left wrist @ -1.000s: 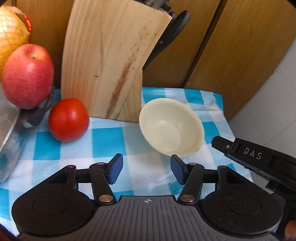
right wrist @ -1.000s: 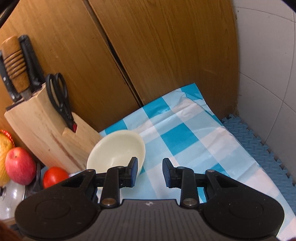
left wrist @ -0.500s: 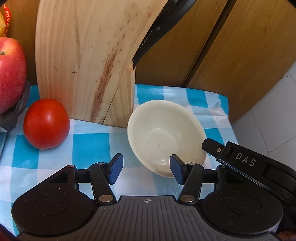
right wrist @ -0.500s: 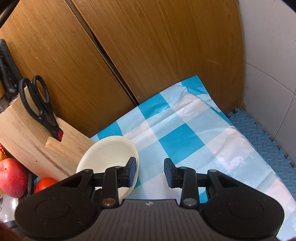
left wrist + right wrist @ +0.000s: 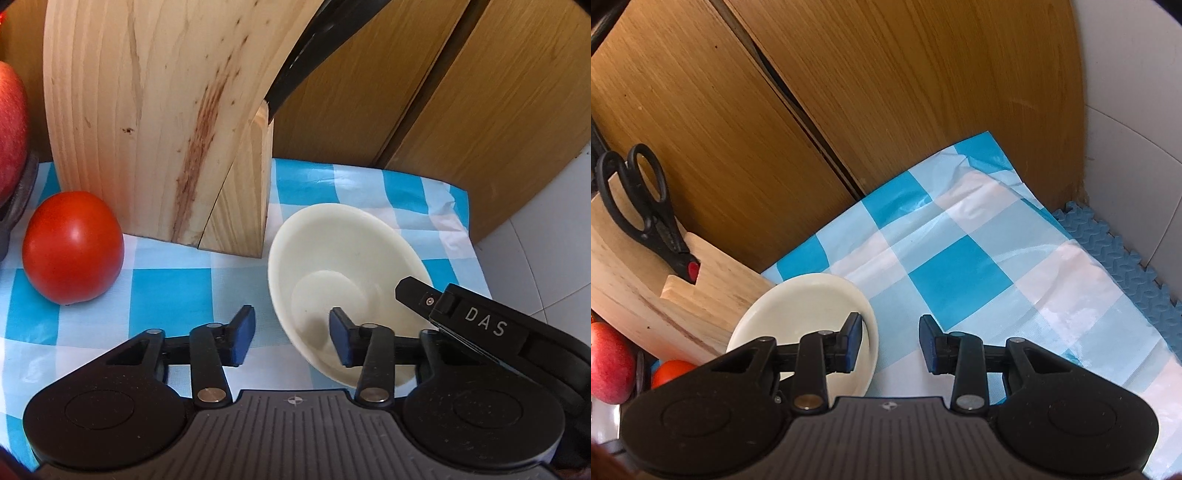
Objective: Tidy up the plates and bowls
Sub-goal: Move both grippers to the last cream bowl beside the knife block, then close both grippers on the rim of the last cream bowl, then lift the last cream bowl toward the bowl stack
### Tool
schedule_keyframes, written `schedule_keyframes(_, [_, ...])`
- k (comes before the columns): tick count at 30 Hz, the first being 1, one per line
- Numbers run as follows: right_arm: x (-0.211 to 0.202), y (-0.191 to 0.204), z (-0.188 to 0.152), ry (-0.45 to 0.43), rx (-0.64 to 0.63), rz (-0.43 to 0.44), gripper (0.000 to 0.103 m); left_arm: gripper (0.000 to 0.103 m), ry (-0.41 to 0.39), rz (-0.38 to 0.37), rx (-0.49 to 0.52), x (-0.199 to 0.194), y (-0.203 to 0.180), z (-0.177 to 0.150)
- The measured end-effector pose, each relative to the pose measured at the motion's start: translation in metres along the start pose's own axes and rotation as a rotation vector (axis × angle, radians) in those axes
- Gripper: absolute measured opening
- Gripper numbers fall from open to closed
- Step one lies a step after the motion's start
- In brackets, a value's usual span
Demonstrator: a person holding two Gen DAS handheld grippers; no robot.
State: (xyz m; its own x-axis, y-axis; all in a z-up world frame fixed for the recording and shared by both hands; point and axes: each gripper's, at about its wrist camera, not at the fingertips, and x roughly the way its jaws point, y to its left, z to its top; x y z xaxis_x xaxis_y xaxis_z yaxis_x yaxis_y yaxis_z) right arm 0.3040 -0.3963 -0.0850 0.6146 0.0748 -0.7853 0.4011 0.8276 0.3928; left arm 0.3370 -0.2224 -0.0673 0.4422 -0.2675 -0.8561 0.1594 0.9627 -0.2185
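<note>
Left gripper sitting nearest, jaws apart and just now narrowing — the cream bowl's near-left rim standing between the blue pads, neither pad pressing on it. Right gripper also standing apart, its left finger reaching over the bowl's right rim, nothing clamped. Bowl resting on the blue-checked cloth, just right of the wooden knife block. A tomato lying left of the block — scissors sticking out of the block farther back, wooden panels behind.
</note>
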Motion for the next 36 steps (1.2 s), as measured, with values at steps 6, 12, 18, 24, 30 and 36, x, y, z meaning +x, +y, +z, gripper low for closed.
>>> schedule_keyframes(6, [0.006,0.002,0.000,0.017,-0.006,0.006,0.032,0.045,-0.001,0.007,0.018,0.003,-0.003,0.000])
schedule_keyframes(12, [0.007,0.005,-0.001,0.030,-0.018,0.009,0.030,0.032,-0.007,0.016,0.043,0.006,-0.008,-0.001])
schedule_keyframes(18, [0.007,0.002,-0.005,0.074,0.006,0.059,0.014,0.027,-0.006,0.017,0.056,0.002,-0.007,-0.005])
schedule_keyframes(24, [0.002,0.001,-0.008,0.093,0.015,0.081,0.011,0.026,-0.006,0.023,0.066,-0.002,-0.006,-0.010])
schedule_keyframes(30, [-0.005,0.000,-0.006,0.086,0.015,0.092,0.011,0.026,-0.030,0.031,0.087,-0.005,-0.008,-0.012])
schedule_keyframes(36, [-0.014,-0.001,-0.006,0.084,0.016,0.100,0.011,0.026,-0.038,0.034,0.093,-0.009,-0.010,-0.015])
